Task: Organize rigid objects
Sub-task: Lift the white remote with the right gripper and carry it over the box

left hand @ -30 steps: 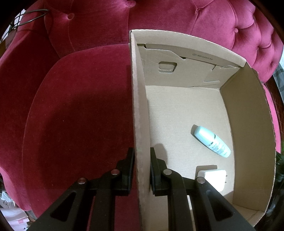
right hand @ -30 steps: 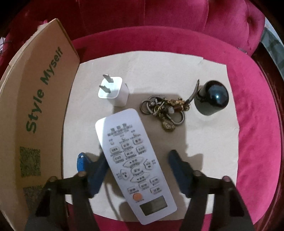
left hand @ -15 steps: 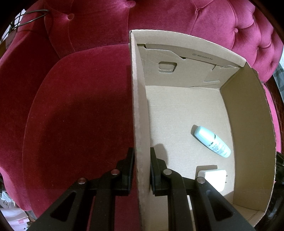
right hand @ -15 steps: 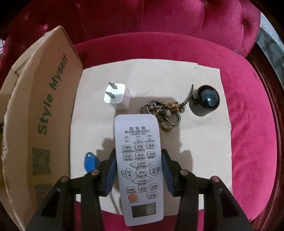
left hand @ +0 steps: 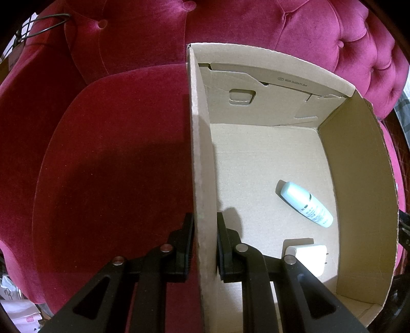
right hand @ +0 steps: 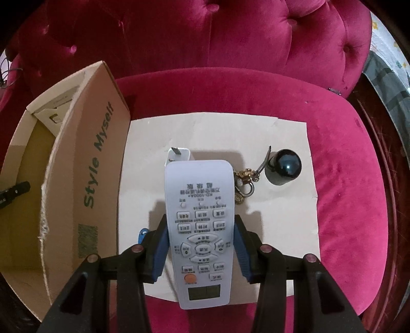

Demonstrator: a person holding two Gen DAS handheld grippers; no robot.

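Observation:
My right gripper (right hand: 201, 246) is shut on a white remote control (right hand: 201, 230), its blue pads pressing both long sides, and holds it lifted above a beige paper sheet (right hand: 282, 230). Under the remote, a white plug adapter (right hand: 179, 155), a key bunch (right hand: 246, 184) and a blue tag (right hand: 142, 233) lie on the sheet, partly hidden. A black round-topped object (right hand: 283, 167) stands at the sheet's right. My left gripper (left hand: 205, 243) is shut on the left wall of the cardboard box (left hand: 202, 158). Inside the box lie a pale blue tube (left hand: 306, 203) and a white charger (left hand: 308, 257).
Everything rests on a crimson tufted velvet sofa (right hand: 346, 205). In the right wrist view the cardboard box (right hand: 94, 174), printed "Style Myself", stands just left of the sheet. A wire hanger (left hand: 43, 24) hangs at the sofa's far left.
The right gripper's jaws closed on the remote and lifted it off the sheet; the remote now covers the plug adapter and part of the keys. The left gripper stayed still on the box wall.

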